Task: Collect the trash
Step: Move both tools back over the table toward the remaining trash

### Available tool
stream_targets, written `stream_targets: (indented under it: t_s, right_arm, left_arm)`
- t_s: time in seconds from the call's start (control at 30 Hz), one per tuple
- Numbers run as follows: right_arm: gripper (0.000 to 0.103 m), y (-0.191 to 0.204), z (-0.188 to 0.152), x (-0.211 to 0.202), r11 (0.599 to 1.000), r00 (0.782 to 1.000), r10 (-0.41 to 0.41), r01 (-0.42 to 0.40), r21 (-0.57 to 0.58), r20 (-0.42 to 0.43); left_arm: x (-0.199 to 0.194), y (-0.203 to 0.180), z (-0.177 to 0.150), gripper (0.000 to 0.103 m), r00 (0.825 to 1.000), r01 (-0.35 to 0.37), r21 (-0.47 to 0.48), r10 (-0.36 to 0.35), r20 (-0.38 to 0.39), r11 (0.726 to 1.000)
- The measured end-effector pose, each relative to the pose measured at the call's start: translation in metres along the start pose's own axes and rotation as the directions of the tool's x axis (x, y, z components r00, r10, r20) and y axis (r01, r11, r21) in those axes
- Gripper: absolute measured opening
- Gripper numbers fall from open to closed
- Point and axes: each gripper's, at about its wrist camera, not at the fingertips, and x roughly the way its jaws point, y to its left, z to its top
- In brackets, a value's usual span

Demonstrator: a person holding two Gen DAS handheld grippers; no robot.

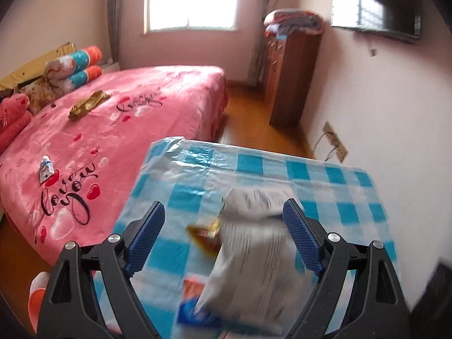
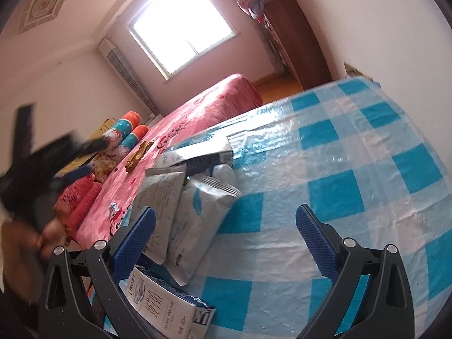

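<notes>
left gripper (image 1: 223,212): fingers spread wide over white packet (image 1: 254,254), not pinching
right gripper (image 2: 226,226): fingers spread, empty, above checked table (image 2: 339,169)

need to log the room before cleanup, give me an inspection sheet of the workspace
surface: table under a blue-white check cloth, beside a pink bed.
job's things: white pouches, a milk carton and a small wrapper on the table; a tube and a gold wrapper on the bed.
clutter: rolled quilts at the bed's head.
grippers: left gripper open, blurred pouch between its jaws; right gripper open, empty.
cables: a cord at the wall socket.
surroundings: window, cabinet, wall TV.
</notes>
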Motion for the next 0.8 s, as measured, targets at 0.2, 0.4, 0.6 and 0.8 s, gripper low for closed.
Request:
stream_targets:
  t_s: [0.2,0.4,0.6,0.8]
  right_arm:
    - [0.098,-0.015,0.007,0.0,1.0,1.0,-0.005,0.005,0.023,-0.023]
    - [0.098,-0.031,0.009,-0.001,0.998,0.999,-0.01,0.012,0.057,-0.031]
    - [0.098,-0.041,0.012,-0.002,0.997,0.999,-0.032,0.035,0.072,-0.038]
    - [0.098,-0.05,0.015,-0.004,0.994,0.997,-0.07,0.073,0.082,-0.036]
  left_arm:
    - [0.086,-0.031,0.03,0.084,0.985,-0.085,0.027,0.088,-0.146,0.996]
    - [0.139,-0.025,0.027,0.072,0.951,-0.137,-0.005,0.13,-0.279,0.991]
    - [0.143,-0.022,0.009,0.058,0.95,-0.076,-0.068,0.051,-0.307,0.995]
    - [0.126,-0.042,-0.02,0.057,0.937,0.034,-0.073,-0.057,-0.344,0.997]
